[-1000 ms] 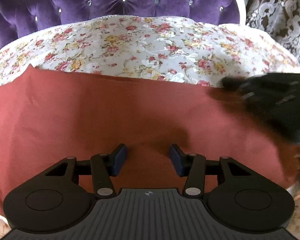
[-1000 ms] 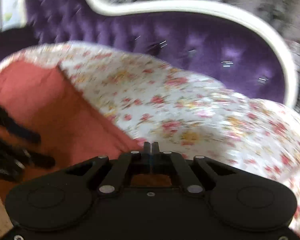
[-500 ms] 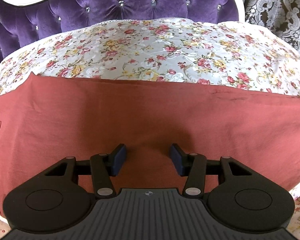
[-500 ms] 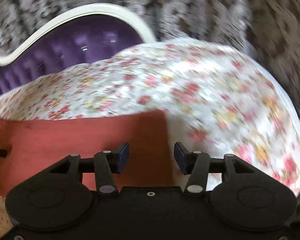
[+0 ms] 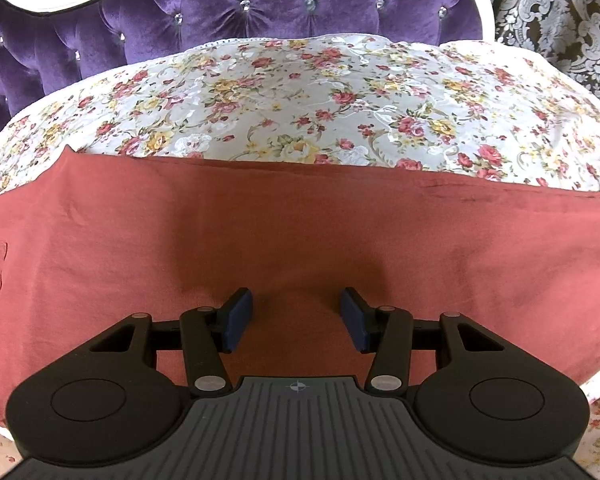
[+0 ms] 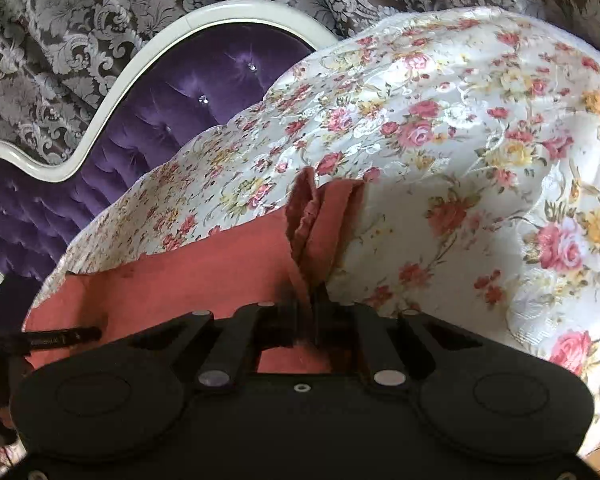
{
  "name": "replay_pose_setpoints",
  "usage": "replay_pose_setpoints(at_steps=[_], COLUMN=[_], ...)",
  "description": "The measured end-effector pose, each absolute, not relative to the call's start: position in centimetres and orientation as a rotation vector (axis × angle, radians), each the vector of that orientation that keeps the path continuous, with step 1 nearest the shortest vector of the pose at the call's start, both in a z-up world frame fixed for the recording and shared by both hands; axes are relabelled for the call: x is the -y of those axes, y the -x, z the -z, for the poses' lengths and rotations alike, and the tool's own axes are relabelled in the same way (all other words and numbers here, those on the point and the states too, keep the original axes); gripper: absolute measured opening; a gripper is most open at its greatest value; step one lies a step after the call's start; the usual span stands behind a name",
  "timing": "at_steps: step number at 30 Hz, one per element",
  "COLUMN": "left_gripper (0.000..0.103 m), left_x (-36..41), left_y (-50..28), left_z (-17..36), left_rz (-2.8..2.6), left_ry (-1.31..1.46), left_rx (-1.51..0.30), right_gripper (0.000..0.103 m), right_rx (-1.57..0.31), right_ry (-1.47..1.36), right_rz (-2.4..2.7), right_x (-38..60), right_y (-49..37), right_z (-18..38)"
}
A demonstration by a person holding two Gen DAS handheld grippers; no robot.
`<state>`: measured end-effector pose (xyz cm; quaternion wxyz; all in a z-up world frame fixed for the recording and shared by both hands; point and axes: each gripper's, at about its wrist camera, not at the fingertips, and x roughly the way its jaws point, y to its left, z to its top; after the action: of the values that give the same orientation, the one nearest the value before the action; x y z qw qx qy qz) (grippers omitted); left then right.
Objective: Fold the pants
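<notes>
Right wrist: right hand-held gripper (image 6: 309, 312) just closed, pinching pants (image 6: 204, 284) end edge; left hand-held gripper (image 5: 296, 318) half-open, empty.

A purple tufted headboard (image 5: 260, 12) is framed in white trim. A floral bedspread (image 5: 320, 100) is lit brightly; damask curtains (image 6: 60, 20) hang behind.

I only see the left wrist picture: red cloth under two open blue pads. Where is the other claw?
Observer: The right gripper is at one end of the pants. Its jaws have just been closing, with fabric between them.
Operator: So is it holding the cloth?
Observer: Yes, it pinches the edge, which bunches into a raised fold just ahead of it.
Operator: What lies beyond that end?
Observer: Bare flowered bedspread, with a patterned curtain behind.
</notes>
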<state>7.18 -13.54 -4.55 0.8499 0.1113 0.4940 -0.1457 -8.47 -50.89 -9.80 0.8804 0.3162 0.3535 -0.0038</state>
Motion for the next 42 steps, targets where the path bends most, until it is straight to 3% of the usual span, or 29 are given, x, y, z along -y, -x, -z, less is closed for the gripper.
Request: replay_pose_setpoints(at_steps=[18, 27, 33, 42], left_gripper=[0.048, 0.048, 0.050, 0.049], left_x=[20.3, 16.7, 15.7, 6.6], left_y=[-11.1, -5.2, -4.1, -5.0], left_z=[4.7, 2.4, 4.9, 2.2], left_rz=[0.341, 0.411, 0.472, 0.338], left_ry=[-0.287, -0.295, -0.313, -0.208], left_rx=[-1.027, -0.964, -1.041, -0.965], right_gripper=[0.015, 0.015, 0.015, 0.016], right_rx=[-0.628, -0.625, -0.627, -0.632], right_ry=[-0.690, -0.737, -0.728, -0.639], right_rz=[0.019, 0.000, -0.055, -0.186], right_x=[50.1, 48.2, 44.3, 34.0], right_y=[9.8, 9.0, 7.1, 1.9], right_z=[3.9, 0.7, -2.4, -5.7])
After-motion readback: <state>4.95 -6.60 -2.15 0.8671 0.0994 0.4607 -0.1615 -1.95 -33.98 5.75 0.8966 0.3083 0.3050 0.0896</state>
